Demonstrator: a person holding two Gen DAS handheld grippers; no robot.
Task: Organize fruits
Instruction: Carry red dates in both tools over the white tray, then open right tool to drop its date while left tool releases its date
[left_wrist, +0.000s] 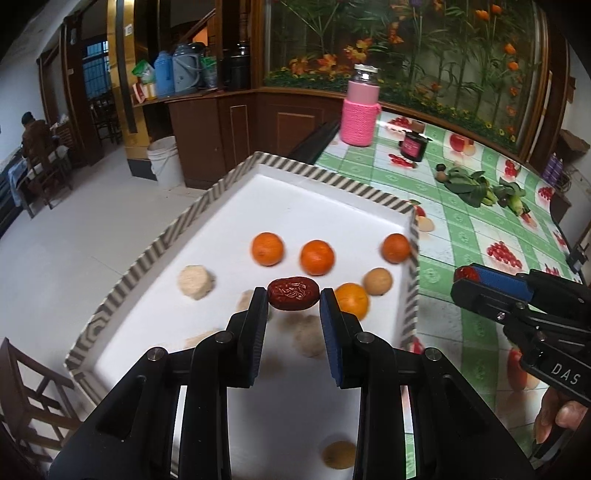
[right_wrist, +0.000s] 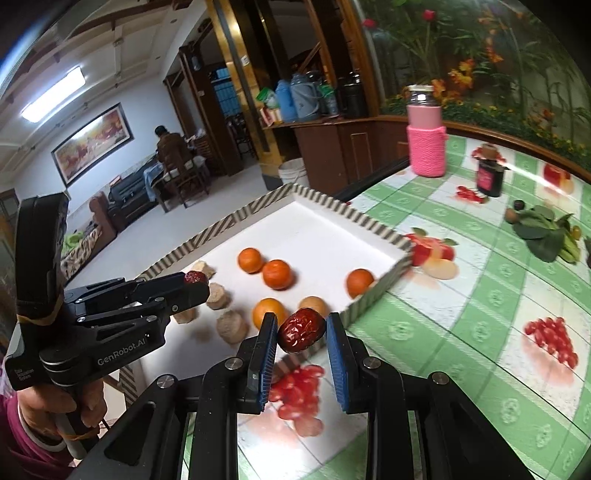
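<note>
My left gripper (left_wrist: 293, 295) is shut on a wrinkled red date (left_wrist: 293, 293) and holds it above the white tray (left_wrist: 314, 173) with the striped rim. My right gripper (right_wrist: 301, 325) is shut on a second red date (right_wrist: 301, 330), held over the tray's near right corner. The tray holds several oranges (left_wrist: 317, 257), pale beige round fruits (left_wrist: 195, 281) and a tan round one (left_wrist: 377, 281). The right gripper also shows in the left wrist view (left_wrist: 466, 275), the left gripper in the right wrist view (right_wrist: 195, 277), each with its date at the tip.
The tray sits at the left edge of a table with a green checked fruit-print cloth (right_wrist: 461, 314). A pink-sleeved bottle (left_wrist: 360, 107), a dark jar (left_wrist: 413, 146) and leafy greens (left_wrist: 476, 186) stand farther back. A wooden chair (left_wrist: 26, 398) is at lower left.
</note>
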